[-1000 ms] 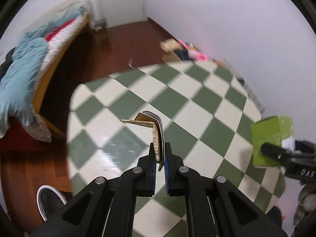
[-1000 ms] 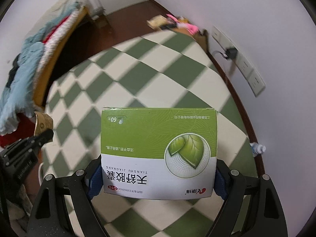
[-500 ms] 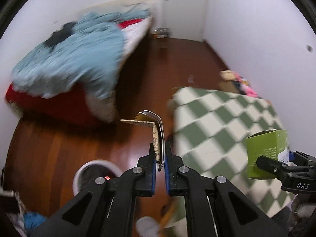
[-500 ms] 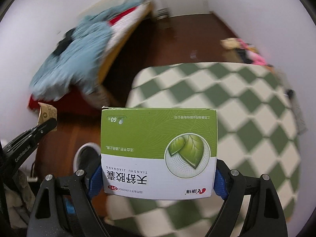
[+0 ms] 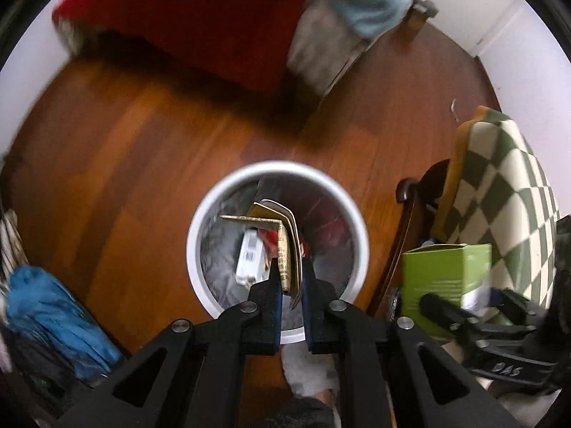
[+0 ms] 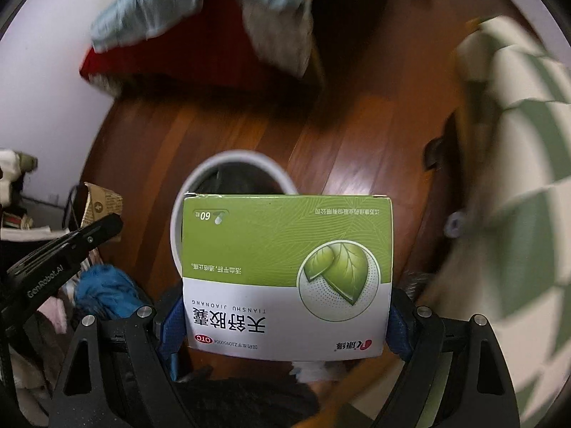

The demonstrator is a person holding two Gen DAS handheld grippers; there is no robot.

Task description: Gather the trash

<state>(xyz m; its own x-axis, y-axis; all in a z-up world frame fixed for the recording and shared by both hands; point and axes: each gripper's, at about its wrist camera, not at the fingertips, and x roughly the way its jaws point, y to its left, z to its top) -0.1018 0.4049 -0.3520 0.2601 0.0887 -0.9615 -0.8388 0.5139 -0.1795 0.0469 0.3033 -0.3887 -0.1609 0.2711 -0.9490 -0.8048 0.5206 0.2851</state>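
Both wrist views have swung off the checkered tabletop and down to the floor: a second ago green-and-white checks filled the frame; now a white wastebasket [image 5: 277, 174] sits under the left gripper [image 5: 289, 278] on the wooden floor [image 5: 135, 164].

Left gripper: fingers nearly pressed together, pinching a folded scrap of cardboard [image 5: 282, 235] edge-on. The scrap hangs directly over the bin mouth. Inside the bin: dark liner, a white packet [image 5: 248, 256], something red beside it.

Right gripper [image 6: 285, 324]: fingers spread wide and clamped on the two ends of a green-and-white medicine box [image 6: 285, 271], print upside down to the camera. Box sits near the bin; in the right wrist view it covers the near half of the rim. From the left wrist view the box appears off to the right of the bin, beside the checkered tablecloth [image 5: 514, 192], so probably not yet over the opening.

Step in hand, as I read it: drop-off. Cardboard looks lined up for release.

Next move calls for: parting the left fingers so the scrap falls clear inside the rim; then bringing the box across above the opening before letting go. Box is broad relative to the bin mouth; centre it, or it may catch the rim.

Blurred bedding [image 5: 249, 7] at top of frame, blue cloth [image 5: 46, 306] lower left. Not involved.
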